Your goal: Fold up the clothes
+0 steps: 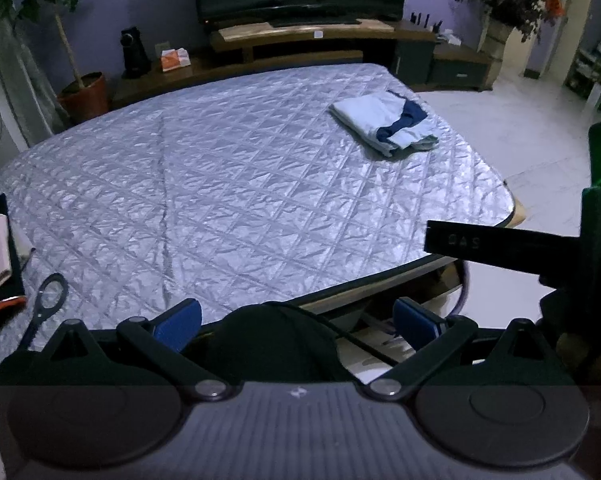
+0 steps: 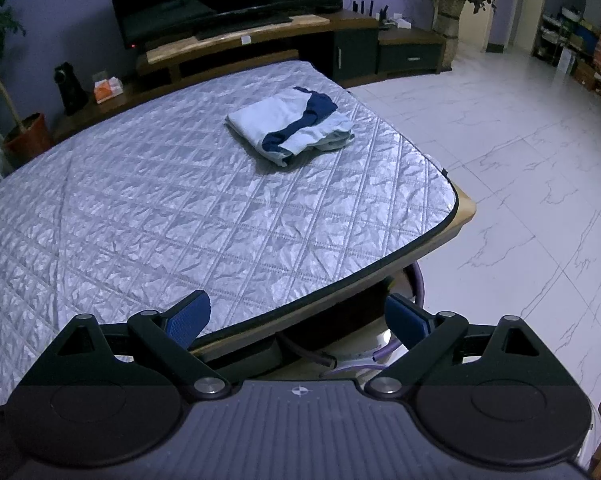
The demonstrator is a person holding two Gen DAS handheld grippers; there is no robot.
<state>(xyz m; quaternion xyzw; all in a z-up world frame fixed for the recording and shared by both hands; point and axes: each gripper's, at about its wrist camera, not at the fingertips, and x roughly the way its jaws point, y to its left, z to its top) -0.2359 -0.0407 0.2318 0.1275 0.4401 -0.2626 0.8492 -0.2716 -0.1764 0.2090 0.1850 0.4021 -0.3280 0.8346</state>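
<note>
Two grippers idling at near table edge, jaws spread wide, gripping nothing: left gripper (image 1: 298, 322), right gripper (image 2: 298, 318). Folded garment (image 2: 290, 126), light blue with navy band, lying on quilted silver cover (image 2: 148, 208) near far right corner, well apart from both.

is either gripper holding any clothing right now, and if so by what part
Nothing is held. The left gripper and right gripper are both open and empty at the near table edge; the folded garment lies untouched on the quilted cover.
</note>
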